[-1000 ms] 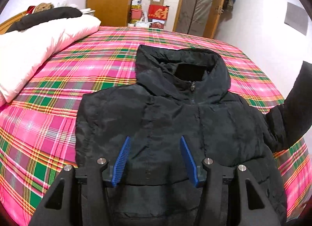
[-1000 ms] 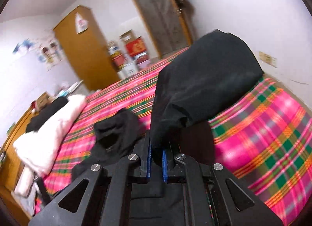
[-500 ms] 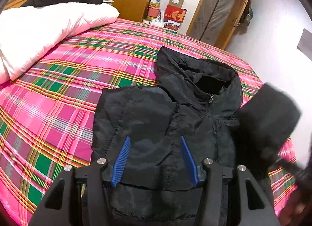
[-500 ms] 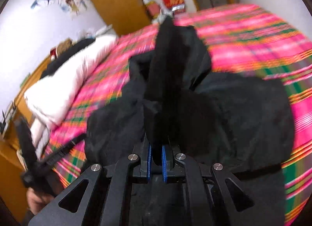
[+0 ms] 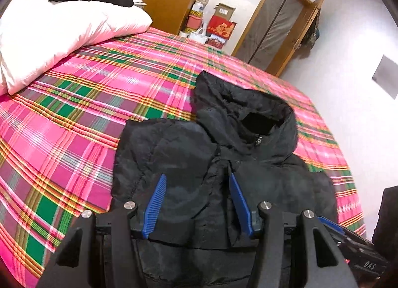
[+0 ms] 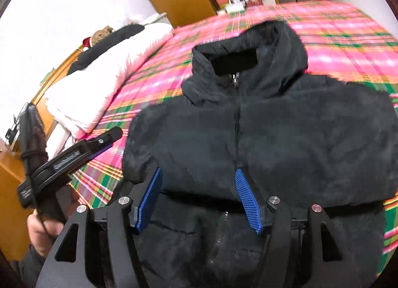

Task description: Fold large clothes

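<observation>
Jacket (image 5: pixel 223 163): black, hooded, lies front-up on the plaid bed cover (image 5: pixel 87 104); fills the centre and lower half of both views.
Hood (image 5: pixel 243 114): flat on the cover, points toward the upper frame; zipper pull visible at the collar.
Sleeves: both folded in over the chest; the fold edges run across the body just above the fingertips in the right wrist view.
Left jacket edge: straight side seam in the left wrist view, lower centre-left; bare cover lies open to its left as far as the frame edge.
Right jacket edge: near the bed's right border in the left wrist view; only a narrow strip of cover shows there.
Left gripper (image 5: pixel 199 203): lower centre of its own view, above the jacket chest; jaws apart, nothing between the blue pads, released.
Right gripper (image 6: pixel 199 201): lower centre of its view, above the folded sleeve; jaws opening, pads clear of the fabric, nothing pinched.
Hand (image 6: pixel 39 228): lower left of the right wrist view, grips the left gripper's handle beside the jacket.
Quilt (image 5: pixel 57 34): white, upper left, well apart from the jacket.
Open room: wide band of cover between quilt and jacket; also beyond the hood toward the door (image 5: pixel 271 24).
</observation>
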`<move>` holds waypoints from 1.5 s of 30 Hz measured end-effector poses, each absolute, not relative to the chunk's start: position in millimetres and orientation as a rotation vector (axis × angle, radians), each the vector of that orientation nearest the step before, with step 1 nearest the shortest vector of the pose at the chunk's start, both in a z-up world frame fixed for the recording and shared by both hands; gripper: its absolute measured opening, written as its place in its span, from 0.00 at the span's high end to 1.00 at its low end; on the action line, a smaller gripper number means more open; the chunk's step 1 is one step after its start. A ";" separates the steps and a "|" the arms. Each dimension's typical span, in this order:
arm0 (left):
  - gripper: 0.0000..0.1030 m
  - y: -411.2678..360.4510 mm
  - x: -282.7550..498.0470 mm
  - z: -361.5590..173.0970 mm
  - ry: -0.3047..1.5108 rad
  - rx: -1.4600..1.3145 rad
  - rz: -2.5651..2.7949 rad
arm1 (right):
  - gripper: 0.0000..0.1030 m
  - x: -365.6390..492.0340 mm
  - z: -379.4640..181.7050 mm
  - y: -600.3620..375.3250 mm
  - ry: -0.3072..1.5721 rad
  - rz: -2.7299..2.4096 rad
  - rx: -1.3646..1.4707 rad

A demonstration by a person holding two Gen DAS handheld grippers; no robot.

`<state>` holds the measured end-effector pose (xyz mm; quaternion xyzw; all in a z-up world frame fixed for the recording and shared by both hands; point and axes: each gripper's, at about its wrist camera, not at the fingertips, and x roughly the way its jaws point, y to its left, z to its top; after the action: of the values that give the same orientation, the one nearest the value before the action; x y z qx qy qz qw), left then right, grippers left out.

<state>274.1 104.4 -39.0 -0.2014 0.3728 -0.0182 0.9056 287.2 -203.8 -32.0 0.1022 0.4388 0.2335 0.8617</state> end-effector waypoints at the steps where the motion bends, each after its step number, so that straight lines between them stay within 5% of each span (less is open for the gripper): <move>1: 0.46 103.8 273.9 -38.3 0.769 -0.424 -0.051 | 0.40 284.8 -29.8 -207.8 0.911 0.479 0.217; 11: 0.43 58.9 301.1 -76.4 0.958 -0.450 -0.219 | 0.41 291.1 -51.4 -342.2 0.876 0.100 0.326; 14: 0.44 52.5 311.5 -94.2 1.015 -0.480 -0.215 | 0.57 305.2 -69.2 -367.3 0.896 0.048 0.358; 25: 0.44 48.0 290.9 -58.2 0.780 -0.392 -0.144 | 0.61 337.3 -113.1 -330.8 0.970 0.158 0.255; 34: 0.40 18.2 312.1 -113.0 0.954 -0.171 -0.121 | 0.61 336.5 -97.6 -321.6 1.038 0.175 0.142; 39: 0.40 21.0 314.9 -113.4 0.961 -0.192 -0.131 | 0.61 331.2 -59.4 -316.4 0.883 0.140 0.068; 45: 0.40 21.3 317.0 -117.7 0.957 -0.186 -0.130 | 0.61 381.6 -99.2 -306.8 0.989 0.130 0.014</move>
<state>317.0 21.3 -117.7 -0.0892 0.4594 -0.0625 0.8815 381.6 -306.8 -99.2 0.0069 0.4743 0.0623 0.8781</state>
